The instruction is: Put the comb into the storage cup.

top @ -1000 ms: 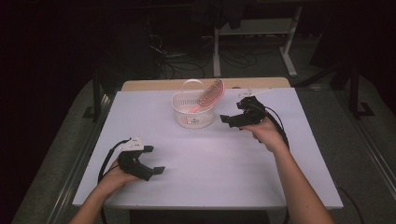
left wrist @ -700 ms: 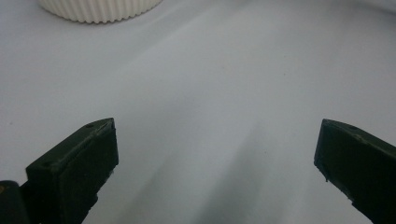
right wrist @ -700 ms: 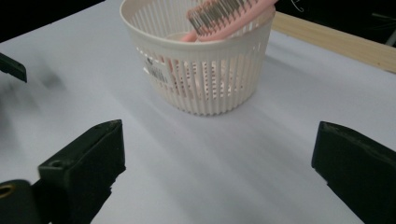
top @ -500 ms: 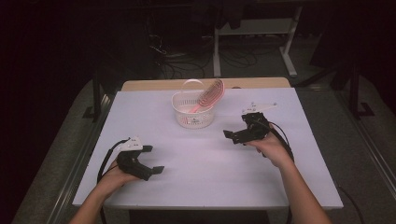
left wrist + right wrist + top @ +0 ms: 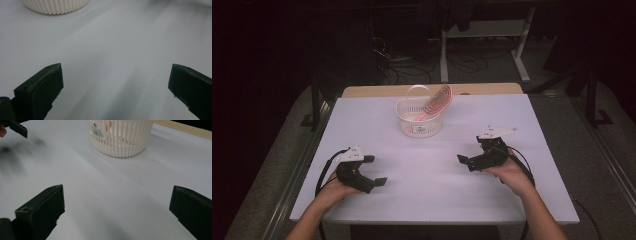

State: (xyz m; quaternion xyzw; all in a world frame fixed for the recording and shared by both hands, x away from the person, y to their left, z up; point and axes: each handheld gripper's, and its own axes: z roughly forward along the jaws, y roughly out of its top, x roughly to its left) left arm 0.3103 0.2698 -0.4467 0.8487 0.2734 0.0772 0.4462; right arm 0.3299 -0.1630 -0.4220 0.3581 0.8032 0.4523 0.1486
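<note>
A white ribbed basket [image 5: 419, 121] stands at the back middle of the white table [image 5: 432, 200], with a pink hairbrush [image 5: 438, 100] leaning out of it. My left gripper [image 5: 375, 170] rests at the front left, open with nothing between its jaws. My right gripper [image 5: 465, 163] is at the right, nearer the person than the basket, open and holding nothing too. In the left gripper view the gripper [image 5: 116, 67] points at bare table, with the basket [image 5: 57, 6] at the top edge. In the right gripper view the gripper [image 5: 117, 187] faces the basket [image 5: 120, 138].
A wooden strip [image 5: 377, 90] runs along the table's far edge. Beyond it the dark floor holds cables and a metal stand [image 5: 444, 55]. A jaw of the left gripper [image 5: 17, 128] shows at the top left of the right gripper view.
My right gripper has drawn back from beside the basket toward the person and a little to the right. The left gripper has stayed put.
</note>
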